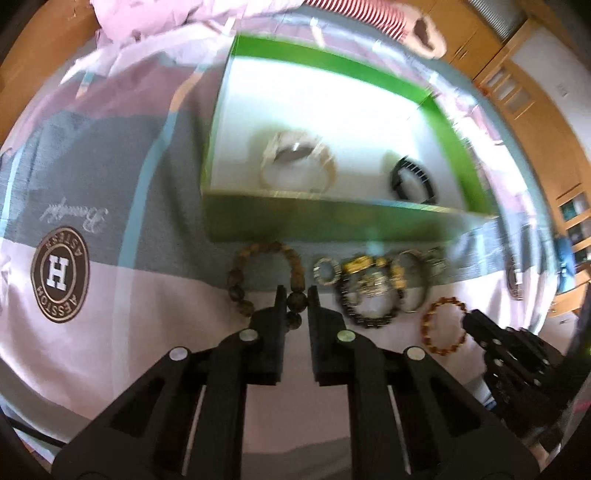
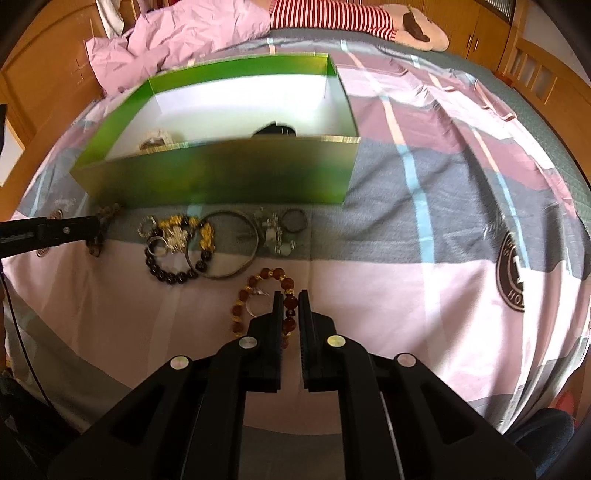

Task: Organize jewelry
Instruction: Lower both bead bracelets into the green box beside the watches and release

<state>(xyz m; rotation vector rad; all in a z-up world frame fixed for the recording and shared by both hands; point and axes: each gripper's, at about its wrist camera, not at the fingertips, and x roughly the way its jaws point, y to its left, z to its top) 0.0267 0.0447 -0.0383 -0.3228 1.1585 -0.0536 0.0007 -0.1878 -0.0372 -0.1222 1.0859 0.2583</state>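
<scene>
Jewelry lies in a loose row on a pink, grey and mauve bedspread, just in front of a green box that fills the upper middle of both views. Inside the box, on its white floor, sit a pale gold-toned bracelet at centre and a black band to its right; both are blurred.

In the left wrist view the left gripper rises from the bottom centre, its jaws drawn close on either side of a dark bead of the brown wooden bead bracelet. They appear to pinch that bead, though the blur keeps contact from being certain. Right of this bracelet is a tangled cluster — a small silver ring, a black bead bracelet with gold charms and a thin metal bangle.

In the right wrist view the right gripper comes up from the bottom centre, jaws narrowed around the near side of the reddish-brown bead bracelet, with beads sitting in the slim gap between them. The same bracelet shows at lower right of the left view, touching the right gripper's dark tip.

Along the upper edge of the right view lie a crumpled pink cloth and a striped plush toy.
</scene>
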